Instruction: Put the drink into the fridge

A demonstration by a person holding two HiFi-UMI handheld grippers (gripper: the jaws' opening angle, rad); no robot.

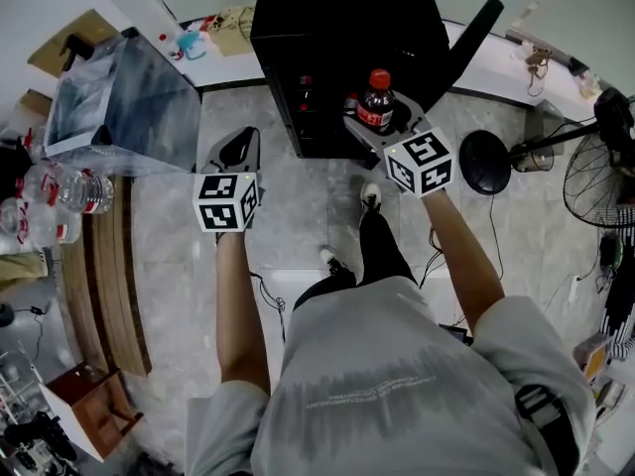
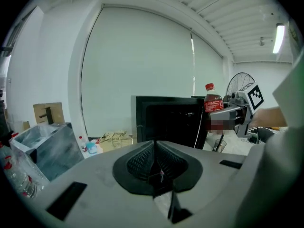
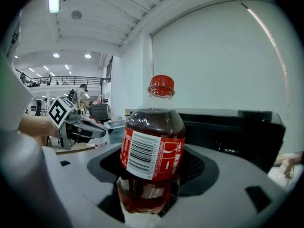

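Note:
A cola bottle (image 1: pixel 376 101) with a red cap and red label stands upright in my right gripper (image 1: pixel 382 119), which is shut on its lower body (image 3: pixel 151 161). It hangs just in front of the black fridge (image 1: pixel 342 38), whose door (image 1: pixel 468 40) is swung open to the right. From the left gripper view the bottle (image 2: pixel 213 103) shows at the right, beside the fridge (image 2: pixel 168 118). My left gripper (image 1: pixel 236 150) is shut and holds nothing, left of the fridge above the floor; its jaws (image 2: pixel 155 163) meet.
A clear plastic bin (image 1: pixel 117 102) stands at the left, with water bottles (image 1: pixel 62 191) on a wooden counter (image 1: pixel 99 286). A standing fan (image 1: pixel 598 172) and its round base (image 1: pixel 484 162) are at the right. Cables run across the tiled floor (image 1: pixel 288 216).

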